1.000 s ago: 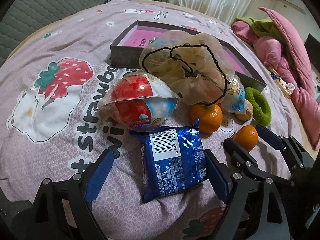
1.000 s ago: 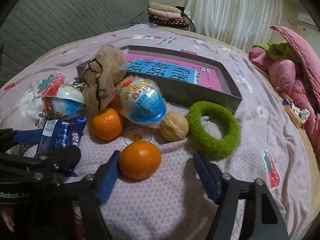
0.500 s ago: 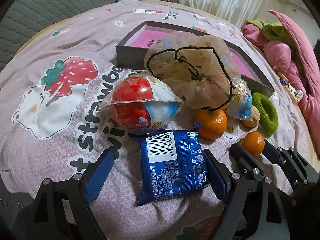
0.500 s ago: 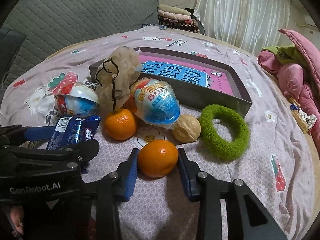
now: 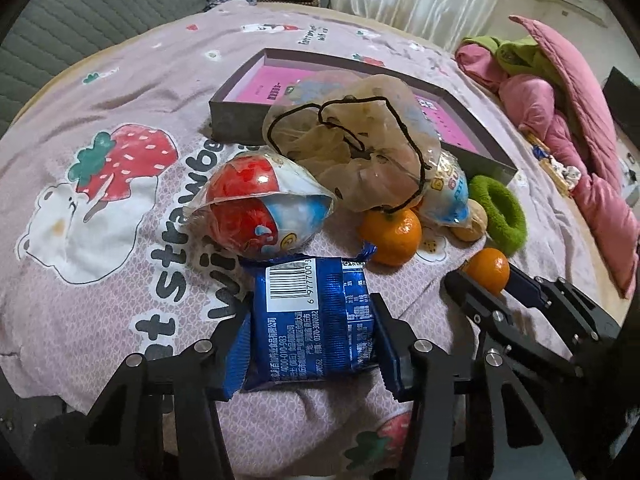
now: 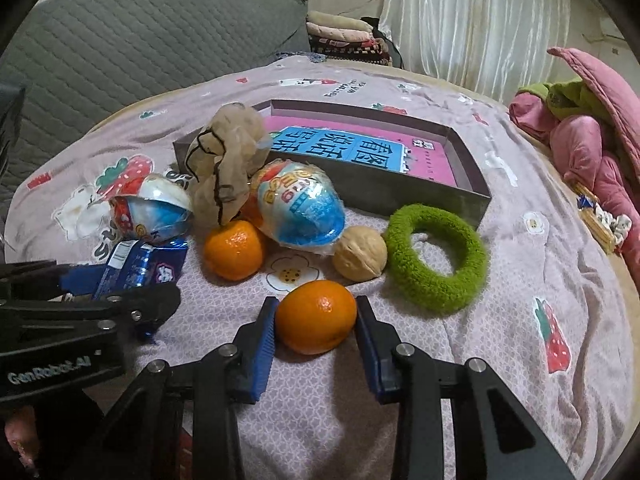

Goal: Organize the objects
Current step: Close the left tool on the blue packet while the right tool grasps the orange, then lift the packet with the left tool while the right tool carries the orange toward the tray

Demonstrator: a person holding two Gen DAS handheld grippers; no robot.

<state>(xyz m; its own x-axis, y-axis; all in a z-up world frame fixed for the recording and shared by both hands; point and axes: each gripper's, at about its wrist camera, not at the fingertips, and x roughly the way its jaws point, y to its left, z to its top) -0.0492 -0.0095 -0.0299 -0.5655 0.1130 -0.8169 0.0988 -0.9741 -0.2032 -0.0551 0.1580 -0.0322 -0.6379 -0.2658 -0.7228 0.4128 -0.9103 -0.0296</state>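
Note:
My left gripper (image 5: 310, 340) is shut on a blue foil snack packet (image 5: 308, 320), both pads pressing its sides on the bedspread. My right gripper (image 6: 316, 334) is shut on an orange mandarin (image 6: 316, 322), pads touching both its sides. That mandarin and the right gripper also show in the left wrist view (image 5: 486, 270). The packet shows in the right wrist view (image 6: 136, 268). A grey open box (image 6: 472, 204) with a pink and blue booklet inside lies behind the pile.
A second mandarin (image 6: 234, 250), a walnut (image 6: 360, 254), a green fluffy ring (image 6: 436, 254), two wrapped toy eggs (image 6: 300, 204) (image 5: 256, 208) and a beige mesh pouch (image 5: 356, 152) lie clustered. Pink bedding (image 6: 580, 140) is at right, a grey headboard (image 6: 140, 40) behind.
Both grippers closed: the left onto the blue packet, the right onto the near mandarin. Both views rose slightly.

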